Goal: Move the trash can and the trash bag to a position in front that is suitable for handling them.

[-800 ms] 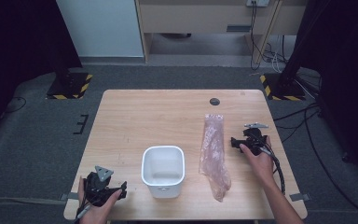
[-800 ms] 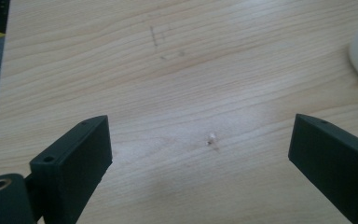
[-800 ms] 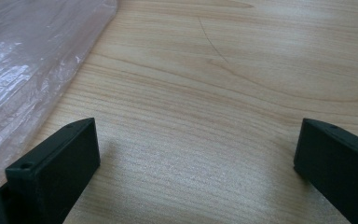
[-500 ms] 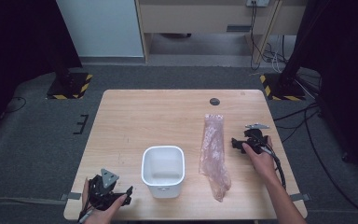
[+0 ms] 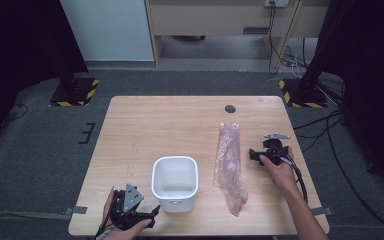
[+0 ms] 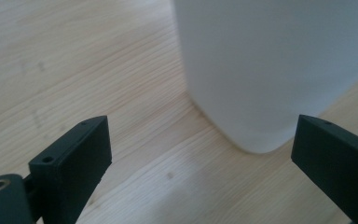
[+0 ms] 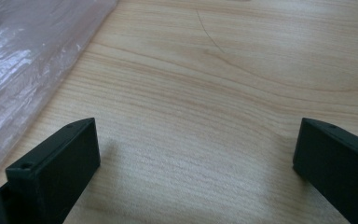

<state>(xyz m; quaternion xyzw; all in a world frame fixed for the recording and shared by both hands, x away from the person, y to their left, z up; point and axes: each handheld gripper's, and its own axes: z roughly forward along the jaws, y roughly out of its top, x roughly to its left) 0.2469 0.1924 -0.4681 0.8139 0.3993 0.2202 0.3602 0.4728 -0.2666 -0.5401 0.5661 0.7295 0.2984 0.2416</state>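
Two open hand-held grippers poised beside a bin and a plastic bag

The left hand-held gripper was held low at the near edge of the desk, jaws spread and empty, with the white bin just beside it, its corner seen between the jaws. The right hand-held gripper was likewise open, near the long clear plastic bag but apart from it. Judged best: the bag's edge should be pinched squarely while the bin is steadied.
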